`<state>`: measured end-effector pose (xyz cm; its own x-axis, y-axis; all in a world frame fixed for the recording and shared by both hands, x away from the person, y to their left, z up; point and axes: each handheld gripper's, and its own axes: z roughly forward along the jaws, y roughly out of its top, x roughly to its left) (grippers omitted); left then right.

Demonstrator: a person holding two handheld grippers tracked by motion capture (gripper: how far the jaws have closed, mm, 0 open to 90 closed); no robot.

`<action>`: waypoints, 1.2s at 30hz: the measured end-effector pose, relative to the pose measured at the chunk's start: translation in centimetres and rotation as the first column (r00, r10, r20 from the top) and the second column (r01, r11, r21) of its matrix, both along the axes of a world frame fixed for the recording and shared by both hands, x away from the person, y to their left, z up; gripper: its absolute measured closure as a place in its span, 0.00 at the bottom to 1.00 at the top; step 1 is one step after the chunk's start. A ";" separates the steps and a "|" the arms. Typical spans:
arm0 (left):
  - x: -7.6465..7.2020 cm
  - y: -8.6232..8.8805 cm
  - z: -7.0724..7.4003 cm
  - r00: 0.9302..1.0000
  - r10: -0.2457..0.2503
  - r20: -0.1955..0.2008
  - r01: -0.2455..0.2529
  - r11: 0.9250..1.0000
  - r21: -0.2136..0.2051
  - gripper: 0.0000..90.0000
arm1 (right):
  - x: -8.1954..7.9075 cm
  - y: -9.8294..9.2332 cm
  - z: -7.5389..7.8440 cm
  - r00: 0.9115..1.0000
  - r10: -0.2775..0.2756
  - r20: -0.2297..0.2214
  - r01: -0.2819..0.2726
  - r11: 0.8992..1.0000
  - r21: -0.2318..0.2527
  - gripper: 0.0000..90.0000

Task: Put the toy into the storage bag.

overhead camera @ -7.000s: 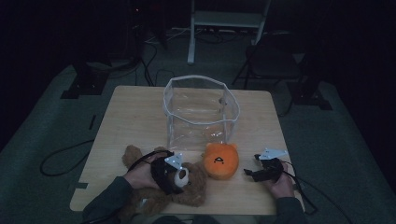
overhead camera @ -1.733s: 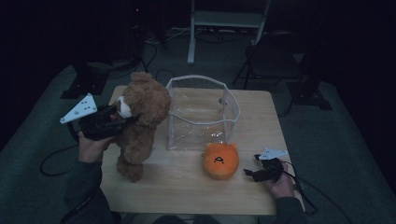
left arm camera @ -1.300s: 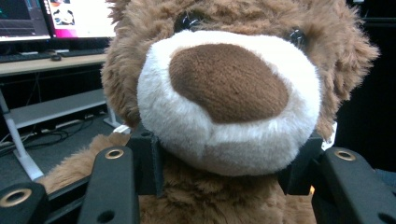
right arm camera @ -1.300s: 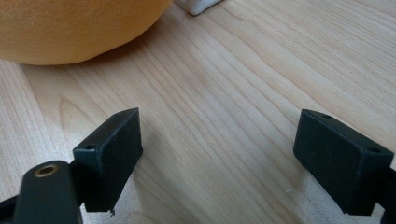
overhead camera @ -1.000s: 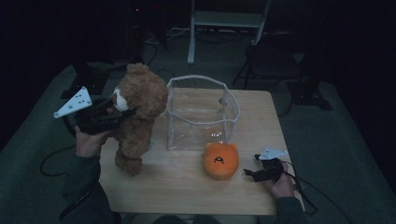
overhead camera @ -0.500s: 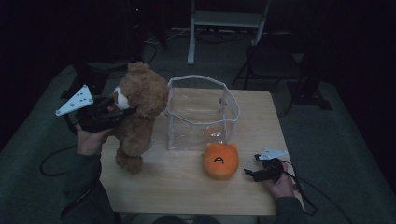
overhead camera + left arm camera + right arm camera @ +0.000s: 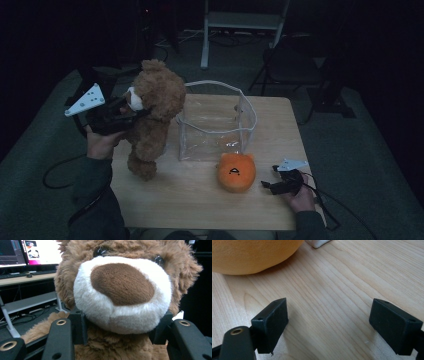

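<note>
Since seven seconds ago, the brown plush teddy bear [image 7: 152, 117] has gone from lying flat at the near left corner of the tabletop to hanging upright above the left edge, and in the last half second it has barely shifted.

Nearest the person, the right gripper [image 7: 280, 186] rests on the light wooden tabletop [image 7: 200, 200] by the near right corner, where it also sat in the earlier pictures. Its jaws stand wide with bare wood between them, as the right gripper view confirms. It appears parked there, out of the bear's path.

Just to its left lies the round orange plush toy with a stitched face [image 7: 236, 171], apart from the jaws and just in front of the container.

Further back, the left gripper [image 7: 127, 111] holds the bear by the head. In the left gripper view the pads [image 7: 79, 327] press under the white muzzle from both sides, sinking into the plush. Gripping at the head lets the body hang straight down, one foot close to the tabletop.

Behind the orange toy stands the clear plastic container with a white rim [image 7: 216, 122], open at the top, mid-table. The bear hangs just beside its left wall, probably staged for lowering inside.
</note>
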<state>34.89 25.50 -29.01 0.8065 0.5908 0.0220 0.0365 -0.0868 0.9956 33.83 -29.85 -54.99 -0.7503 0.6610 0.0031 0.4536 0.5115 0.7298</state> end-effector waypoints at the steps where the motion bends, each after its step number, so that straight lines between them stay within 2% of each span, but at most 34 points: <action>1: 0.1 -0.1 0.1 1.000 -0.001 0.001 0.001 1.000 0.001 0.50 | 0.0 0.0 0.0 1.000 0.000 0.000 0.000 1.000 0.000 0.16; 36: 3.5 -1.6 2.1 1.000 -0.017 0.006 0.017 1.000 0.005 0.50 | 0.0 0.0 0.0 1.000 0.003 0.001 -0.003 1.000 -0.001 0.16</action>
<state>38.39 23.90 -26.87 0.8164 0.5767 0.0301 0.0286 -0.0923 0.9953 33.86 -29.86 -54.99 -0.7524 0.6587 0.0016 0.4514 0.5138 0.7295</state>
